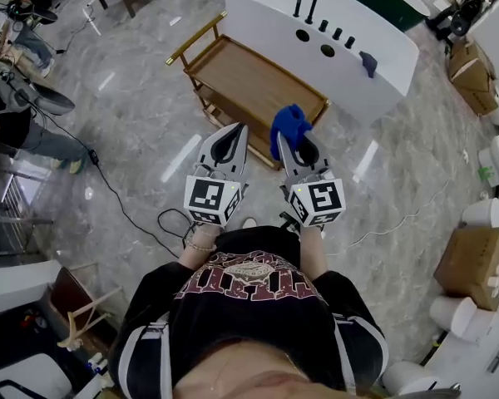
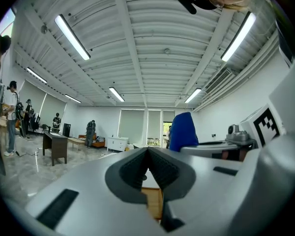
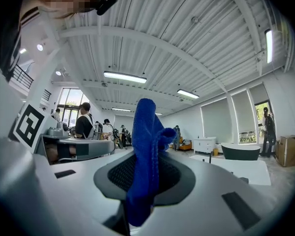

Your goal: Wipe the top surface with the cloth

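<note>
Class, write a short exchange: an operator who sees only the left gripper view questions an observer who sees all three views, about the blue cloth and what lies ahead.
Operator: Blue fabric shows beside the shut left gripper. Is it held?
Observer: Yes. The right gripper view shows the right gripper with its jaws shut on the blue cloth, which sticks up above them.
Operator: What lies ahead?
Observer: The head view shows a wooden trolley on the floor ahead of both grippers, with a white washstand behind it.
</note>
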Available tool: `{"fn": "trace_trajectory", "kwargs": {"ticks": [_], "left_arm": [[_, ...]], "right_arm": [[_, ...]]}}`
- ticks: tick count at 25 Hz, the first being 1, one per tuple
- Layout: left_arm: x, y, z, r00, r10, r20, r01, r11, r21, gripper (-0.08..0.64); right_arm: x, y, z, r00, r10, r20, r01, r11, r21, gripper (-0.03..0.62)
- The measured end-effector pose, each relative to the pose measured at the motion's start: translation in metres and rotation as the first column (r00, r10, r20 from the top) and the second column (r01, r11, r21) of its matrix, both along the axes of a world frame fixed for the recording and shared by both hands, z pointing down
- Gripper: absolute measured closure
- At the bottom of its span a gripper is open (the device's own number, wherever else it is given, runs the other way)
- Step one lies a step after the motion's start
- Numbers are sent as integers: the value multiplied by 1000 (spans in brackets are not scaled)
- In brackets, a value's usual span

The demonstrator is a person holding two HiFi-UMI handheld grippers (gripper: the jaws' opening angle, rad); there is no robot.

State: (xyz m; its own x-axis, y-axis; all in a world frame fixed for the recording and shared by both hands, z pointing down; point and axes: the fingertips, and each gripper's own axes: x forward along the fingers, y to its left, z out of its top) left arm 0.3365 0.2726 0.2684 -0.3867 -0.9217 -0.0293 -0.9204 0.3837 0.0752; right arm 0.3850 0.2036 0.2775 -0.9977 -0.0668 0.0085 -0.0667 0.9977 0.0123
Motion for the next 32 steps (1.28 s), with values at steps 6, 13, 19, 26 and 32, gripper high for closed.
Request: {"fn": "trace_trajectory", "kwargs": {"ticks": [6, 13, 19, 26, 32], "left_arm": [[-7, 8, 3, 998, -59, -19, 59, 998, 10, 512], [-27, 10, -1, 997, -68, -24, 69, 997, 26, 511], [-73, 11, 4, 997, -66, -37, 66, 998, 11, 511], [-128, -17, 3, 998, 23, -55, -22, 1000, 7, 512], [-169, -26, 5, 995, 71, -64, -72, 997, -4, 512]], "right_arm": [[-9, 1, 1, 999, -32, 7, 32, 999, -8, 505], [-37, 8, 0, 996, -89, -11, 89, 996, -20, 503], [-80, 15, 2, 997, -73, -14, 73, 997, -16, 503], [-131, -3, 0, 1000, -12, -18, 12, 1000, -6, 505], [-176, -6, 3, 999, 18, -37, -19, 1000, -15, 504]]}}
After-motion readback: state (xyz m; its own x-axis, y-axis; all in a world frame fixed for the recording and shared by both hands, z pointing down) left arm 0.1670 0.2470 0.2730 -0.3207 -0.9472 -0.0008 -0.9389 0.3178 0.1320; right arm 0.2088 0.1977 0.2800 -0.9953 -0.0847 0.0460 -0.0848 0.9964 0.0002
